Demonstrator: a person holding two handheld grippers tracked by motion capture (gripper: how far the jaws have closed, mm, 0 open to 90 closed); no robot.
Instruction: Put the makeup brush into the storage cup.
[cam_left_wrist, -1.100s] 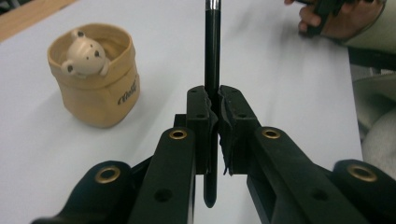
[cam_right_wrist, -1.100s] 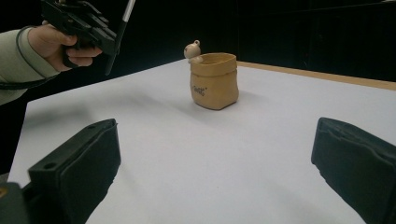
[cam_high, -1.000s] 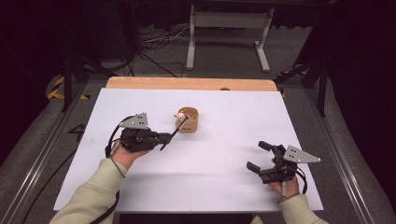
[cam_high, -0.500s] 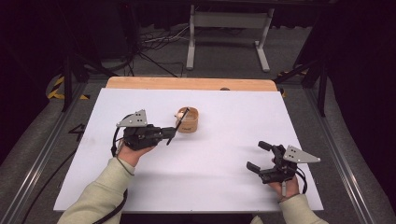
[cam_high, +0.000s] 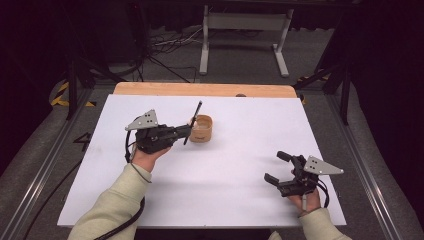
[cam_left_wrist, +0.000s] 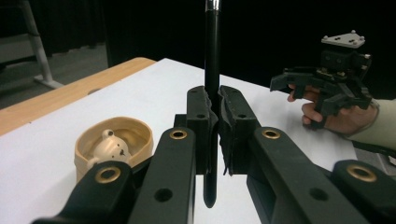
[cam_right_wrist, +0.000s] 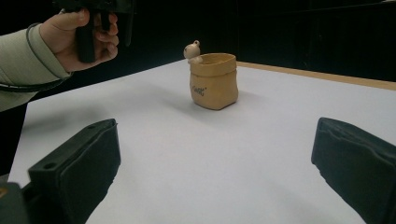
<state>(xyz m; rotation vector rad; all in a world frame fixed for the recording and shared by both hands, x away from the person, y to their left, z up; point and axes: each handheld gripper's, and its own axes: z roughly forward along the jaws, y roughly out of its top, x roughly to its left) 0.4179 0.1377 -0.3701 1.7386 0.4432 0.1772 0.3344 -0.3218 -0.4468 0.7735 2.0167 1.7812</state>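
My left gripper (cam_high: 186, 132) is shut on a black pen (cam_high: 193, 121), gripping it near its lower end. The pen stands nearly upright between the pads (cam_left_wrist: 211, 56) and leans slightly over a tan pot (cam_high: 203, 129). This pot, shaped like a small sack, has a little bear figure at its rim (cam_left_wrist: 114, 144) and stands just right of the left gripper's jaws, mid-table. My right gripper (cam_high: 276, 168) rests open near the front right, with nothing between its jaws (cam_right_wrist: 217, 163). It faces the pot (cam_right_wrist: 214, 81) from a distance.
A white sheet (cam_high: 240, 165) covers the table, with a strip of bare wood (cam_high: 200, 90) along the far edge. Beyond the table, a white metal stand (cam_high: 245, 30) and cables lie on the grey floor. The surroundings are dark.
The left gripper has shifted a little toward the far side and the pen has swung from a low slant to nearly upright beside the pot. The right gripper has stayed put.
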